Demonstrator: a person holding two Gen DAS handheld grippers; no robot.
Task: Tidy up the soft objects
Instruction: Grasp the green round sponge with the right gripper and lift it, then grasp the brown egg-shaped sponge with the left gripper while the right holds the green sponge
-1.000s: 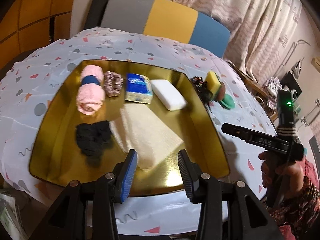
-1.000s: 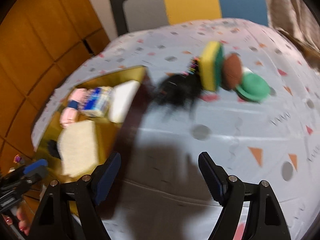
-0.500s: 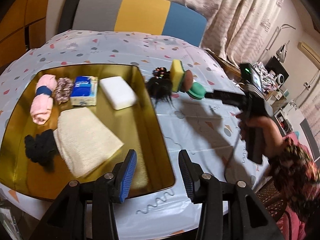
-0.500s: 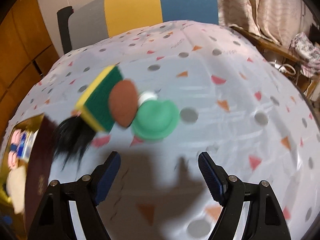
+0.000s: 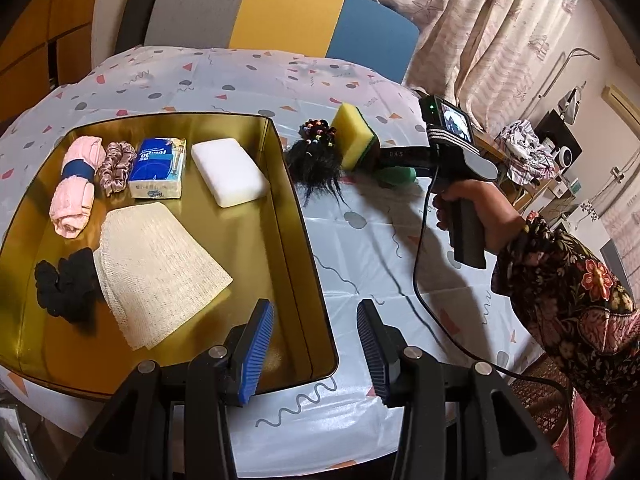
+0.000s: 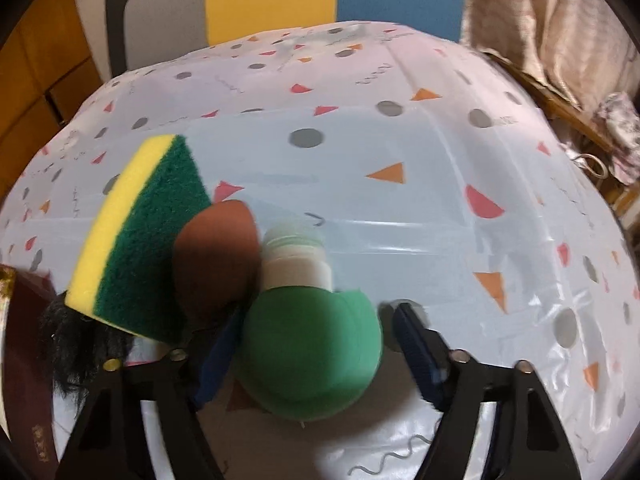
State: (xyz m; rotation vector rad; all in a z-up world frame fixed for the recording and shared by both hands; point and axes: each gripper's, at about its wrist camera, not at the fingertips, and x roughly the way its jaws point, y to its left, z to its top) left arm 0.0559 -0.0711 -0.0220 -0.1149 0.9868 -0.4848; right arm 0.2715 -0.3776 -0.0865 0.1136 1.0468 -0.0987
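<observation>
The green sponge (image 6: 312,352) lies on the tablecloth (image 6: 440,208), right of the gold tray (image 5: 296,216), between the right gripper (image 6: 320,354) jaws, which are closing (pads not yet pressing). A brown puff (image 6: 216,252) and yellow-green scourer (image 6: 136,236) touch it leftward. The left gripper (image 5: 316,344) gapes empty over the tray's near corner.

Tricolour chair (image 5: 280,12), patterned curtains (image 5: 480,28)

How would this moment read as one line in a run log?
right gripper: jaws closing around green sponge | left gripper: open, empty | tray: six items
</observation>
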